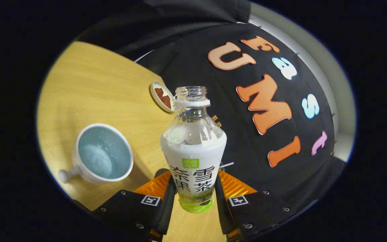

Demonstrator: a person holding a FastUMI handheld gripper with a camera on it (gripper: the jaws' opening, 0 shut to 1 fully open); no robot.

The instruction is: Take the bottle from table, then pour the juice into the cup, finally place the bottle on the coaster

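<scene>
So the wooden table [89,87] meets the black booth wall [247,141] on the right. Gripper [193,195] is clamped on the uncapped bottle [193,151], cup [104,153] near left, coaster [161,95] farther back by the table's edge.

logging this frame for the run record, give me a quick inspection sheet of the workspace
surface: light wooden table, seen tilted.
job's things: bottle uncapped, white juice up to its shoulder, held between the fingers; white cup with pale blue inside, beside the bottle, contents unclear; coaster, white-rimmed round with brown pattern, beyond the bottle, nothing on it.
clutter: nothing seen.
grippers: tongs shut on the bottle's lower body, both fingers pressing.
cables: nothing seen.
surroundings: black cloth booth wall behind the table; pale wall past it.
</scene>
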